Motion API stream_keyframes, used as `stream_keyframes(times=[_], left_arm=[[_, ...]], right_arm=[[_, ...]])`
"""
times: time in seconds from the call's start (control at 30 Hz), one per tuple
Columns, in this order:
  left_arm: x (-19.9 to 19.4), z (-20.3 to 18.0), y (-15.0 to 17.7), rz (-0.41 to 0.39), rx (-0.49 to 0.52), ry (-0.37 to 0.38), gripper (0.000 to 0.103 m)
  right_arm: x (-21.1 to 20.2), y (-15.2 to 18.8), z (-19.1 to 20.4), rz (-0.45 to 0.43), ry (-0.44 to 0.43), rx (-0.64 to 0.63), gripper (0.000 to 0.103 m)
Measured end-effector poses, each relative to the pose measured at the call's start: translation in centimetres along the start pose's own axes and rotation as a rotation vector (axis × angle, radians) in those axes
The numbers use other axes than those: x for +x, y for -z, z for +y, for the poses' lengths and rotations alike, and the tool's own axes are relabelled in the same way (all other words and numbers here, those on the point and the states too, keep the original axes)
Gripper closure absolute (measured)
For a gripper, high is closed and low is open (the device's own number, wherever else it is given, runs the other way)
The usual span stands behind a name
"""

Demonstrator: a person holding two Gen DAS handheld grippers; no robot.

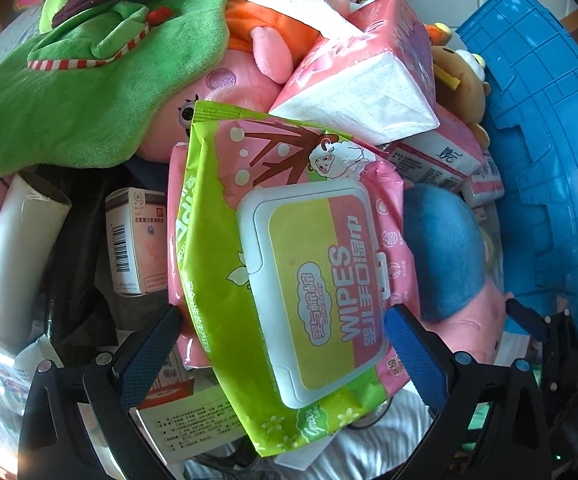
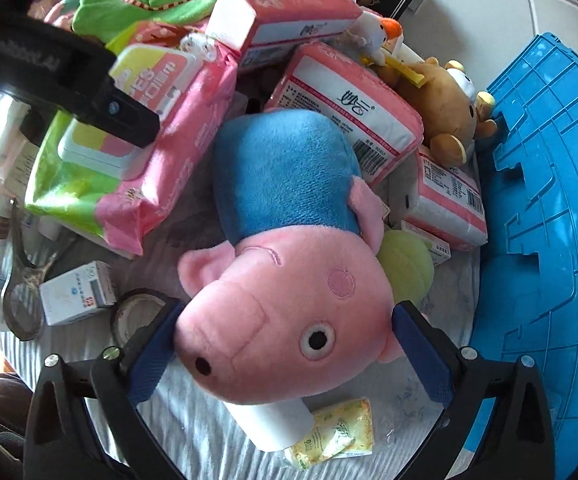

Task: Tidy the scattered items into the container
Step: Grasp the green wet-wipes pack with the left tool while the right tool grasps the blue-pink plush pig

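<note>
A green and pink wipes pack with a white flip lid lies tilted on a heap of items, and my left gripper is shut across its width, both pads against its edges. In the right wrist view, one of that gripper's fingers crosses the same pack. A pink pig plush in a blue top lies on the grey striped cloth. Its head sits between the wide-open jaws of my right gripper, unsqueezed. The blue plastic crate stands at the right, also in the left wrist view.
The heap holds pink tissue packs, a brown bear plush, a green plush and a small medicine box. Near the pig lie a white box, a tape roll, a white tube and a yellow sachet.
</note>
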State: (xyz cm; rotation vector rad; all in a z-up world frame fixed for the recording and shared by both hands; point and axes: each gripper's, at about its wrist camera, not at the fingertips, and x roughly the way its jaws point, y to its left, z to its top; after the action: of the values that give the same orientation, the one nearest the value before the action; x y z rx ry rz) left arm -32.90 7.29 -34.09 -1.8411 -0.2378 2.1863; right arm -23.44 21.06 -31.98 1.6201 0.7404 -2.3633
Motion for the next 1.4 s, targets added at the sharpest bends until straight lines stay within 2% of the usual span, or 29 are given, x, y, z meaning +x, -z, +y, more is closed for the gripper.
stream_keyframes(times=[0.17, 0.27, 0.4, 0.43, 0.57, 0.67, 0.73, 0.8, 0.93, 1.07, 1.4], left_arm=[[0.2, -0.7, -0.1, -0.001, 0.025, -0.021, 0.0], [-0.1, -0.7, -0.2, -0.009, 0.031, -0.017, 0.006], [-0.9, -1.3, -0.1, -0.018, 0.051, 0.034, 0.035], [-1.0, -1.6, 0.0, -0.021, 0.057, 0.031, 0.04], [-1.1, -1.5, -0.1, -0.027, 0.04, 0.045, 0.044], [-1.4, -1.3, -0.1, -0.043, 0.015, 0.071, 0.053], [-1.7, -1.4, -0.1, -0.047, 0.024, 0.063, 0.057], [-2.0, -1.4, 0.0, -0.05, 0.03, 0.063, 0.06], [-2.7, -1.3, 0.1, -0.064, 0.031, 0.082, 0.068], [-3.1, -1.2, 0.3, -0.072, 0.038, 0.077, 0.071], [-4.3, -1.4, 1.0, -0.09, 0.035, 0.081, 0.079]], right_arm=[[1.1, -0.3, -0.7, 0.006, -0.001, 0.016, 0.0], [1.5, -0.5, -0.9, 0.012, -0.011, 0.027, 0.0], [1.6, -0.4, -1.3, 0.014, -0.031, 0.047, 0.0], [1.6, -0.4, -1.4, 0.014, -0.036, 0.052, 0.0], [1.5, -0.3, -1.9, 0.024, -0.063, 0.077, 0.004], [1.3, -0.3, -2.4, 0.026, -0.079, 0.093, 0.009], [1.3, -0.3, -2.7, 0.04, -0.101, 0.11, 0.011], [1.3, -0.2, -2.9, 0.045, -0.107, 0.115, 0.014], [0.6, -0.3, -3.2, 0.032, -0.11, 0.126, 0.027], [-0.1, -0.3, -3.5, 0.028, -0.137, 0.141, 0.035], [-2.4, 0.0, -4.1, -0.015, -0.145, 0.152, 0.038]])
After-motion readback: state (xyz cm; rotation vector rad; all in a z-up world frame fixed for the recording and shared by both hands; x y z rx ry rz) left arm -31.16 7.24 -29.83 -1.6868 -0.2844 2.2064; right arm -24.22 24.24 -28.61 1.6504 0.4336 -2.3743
